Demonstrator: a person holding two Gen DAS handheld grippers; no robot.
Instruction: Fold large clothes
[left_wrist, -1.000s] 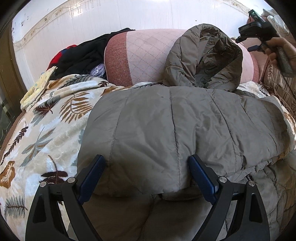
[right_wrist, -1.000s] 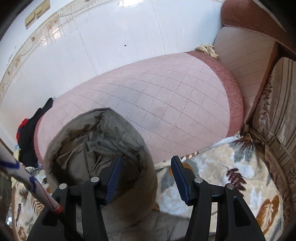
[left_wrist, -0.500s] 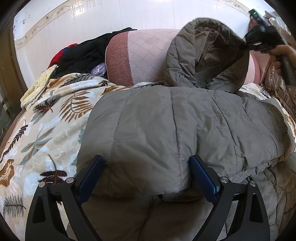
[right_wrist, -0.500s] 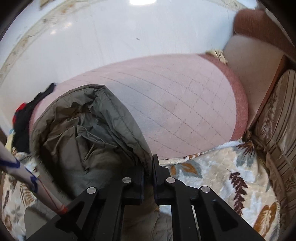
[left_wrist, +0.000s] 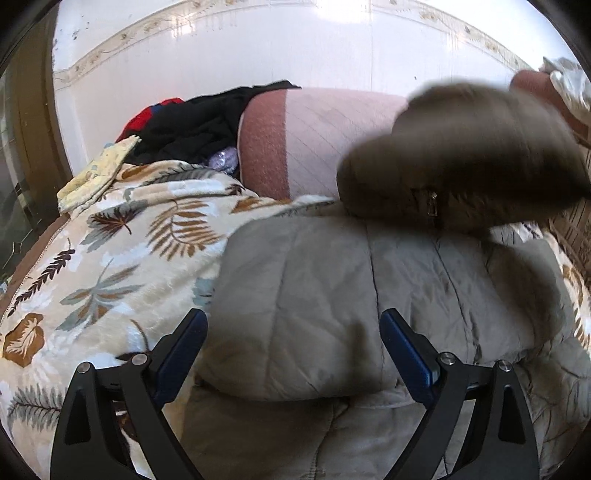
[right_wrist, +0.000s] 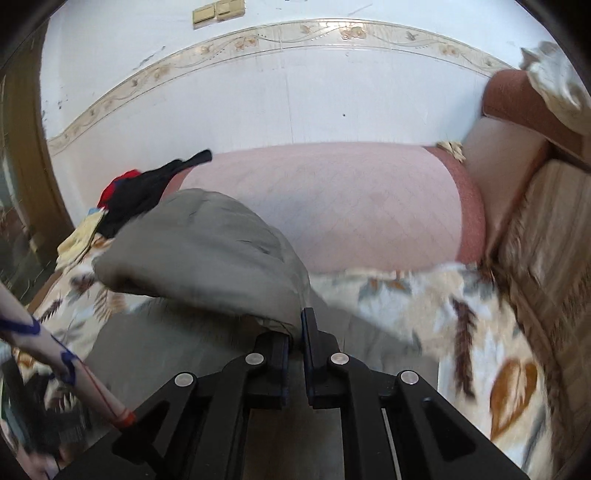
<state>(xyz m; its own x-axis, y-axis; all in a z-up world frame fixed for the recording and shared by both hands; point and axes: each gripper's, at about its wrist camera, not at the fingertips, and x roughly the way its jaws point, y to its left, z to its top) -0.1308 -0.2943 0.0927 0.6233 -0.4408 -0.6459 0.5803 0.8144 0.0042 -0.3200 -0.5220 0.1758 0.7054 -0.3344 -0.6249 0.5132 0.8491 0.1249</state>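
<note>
a: in the left wrist view, where is the garment found?

b: a padded grey-green jacket (left_wrist: 369, 295) is spread over a leaf-print blanket (left_wrist: 110, 258) on a sofa, with the pink quilted backrest (left_wrist: 325, 140) behind it. its body is already doubled over itself, and a rounded folded edge lies between the fingers of the left hand-held gripper (left_wrist: 291, 354). the hood (left_wrist: 461, 155) is seen lifted above the body, blurred, with a zip pull hanging beneath it.

a: and that gripper's state?

b: its jaws are spread wide on either side of the folded edge. nothing is pinched; whether the pads brush the fabric cannot be told.

a: what is shown in the right wrist view?

b: the right hand-held gripper (right_wrist: 295, 332) is closed tight on the rim of the hood (right_wrist: 207, 251), a thin bunch of fabric being caught between the pads. the hood is held clear of the jacket's body, over the blanket. a pile of dark clothes (right_wrist: 147, 188) is seen at the far end of the backrest.

a: how is the jacket judged to handle?

b: it is judged light for its bulk, soft and springy, so folds are likely to puff back unless pressed flat. the shell looks smooth and probably slippery, so a thin pinch may slide off. nothing fragile is seen apart from the zip.

a: where is it best gripped?

b: stitched hems, the hood rim and quilt seams are judged the surest places, since the layers are bound there. the padded middle is better pressed than pinched.
</note>
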